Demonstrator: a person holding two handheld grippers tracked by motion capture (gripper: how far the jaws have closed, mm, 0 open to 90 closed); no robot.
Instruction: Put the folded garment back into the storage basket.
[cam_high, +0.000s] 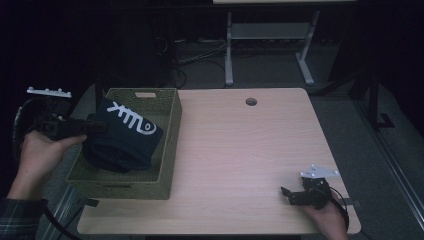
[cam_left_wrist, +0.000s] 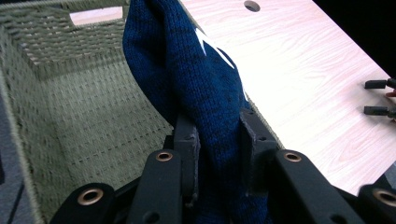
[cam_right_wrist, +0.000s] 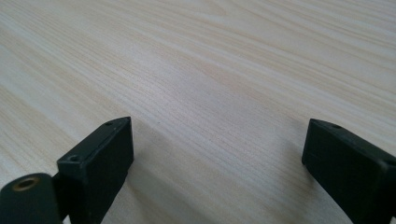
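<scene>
Left claw (cam_left_wrist: 219, 140) pinches a fold of the soft, light navy knit garment (cam_high: 122, 137) over the woven basket (cam_high: 170, 145); judged limp, best gripped at bunched fabric.

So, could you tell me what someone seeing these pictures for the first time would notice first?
Most striking is the dark blue knitted garment with a white pattern, held in the left gripper over the woven green basket at the table's left. The right gripper rests open near the front right of the pale wooden table.
</scene>
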